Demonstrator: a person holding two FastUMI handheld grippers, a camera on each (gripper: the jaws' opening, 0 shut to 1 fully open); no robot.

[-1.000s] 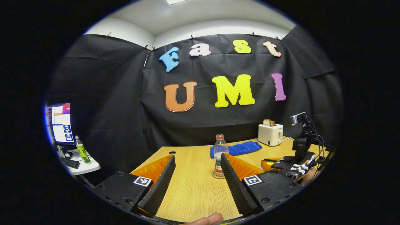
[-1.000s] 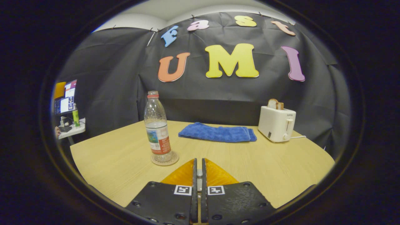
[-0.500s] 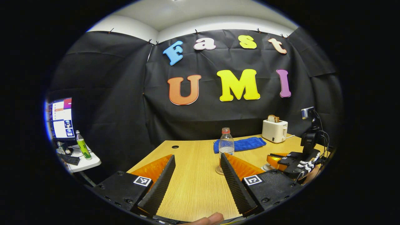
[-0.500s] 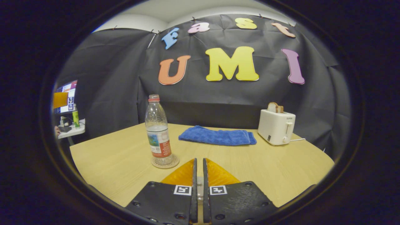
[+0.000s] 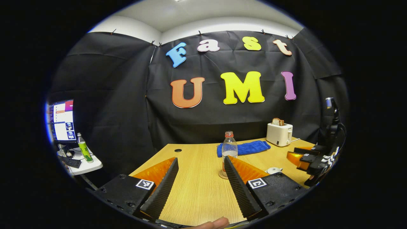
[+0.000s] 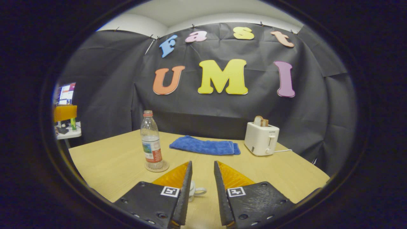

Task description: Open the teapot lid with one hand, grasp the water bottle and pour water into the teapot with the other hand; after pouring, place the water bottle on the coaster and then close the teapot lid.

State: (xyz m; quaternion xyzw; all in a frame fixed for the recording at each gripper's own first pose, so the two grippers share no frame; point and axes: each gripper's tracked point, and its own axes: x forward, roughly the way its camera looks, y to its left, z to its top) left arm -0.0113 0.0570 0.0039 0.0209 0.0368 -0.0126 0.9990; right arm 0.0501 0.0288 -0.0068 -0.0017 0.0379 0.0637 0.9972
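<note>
A clear water bottle with a red cap stands upright on a round coaster mid-table; in the right gripper view the bottle and coaster sit left of centre. My left gripper is wide open with nothing between its fingers, short of the bottle. My right gripper is open a little, hovering above the white teapot, which peeks out between its fingers. In the left gripper view the teapot with its lid on sits low at the right, under the right gripper.
A folded blue towel lies behind the bottle. A white toaster holding bread stands at the back right. A side table with a monitor and green bottle is off to the left. A fingertip shows at the bottom edge.
My right gripper has opened from shut and lifted back, so the teapot now shows beneath it. The left gripper pulled back slightly earlier and stays open.
</note>
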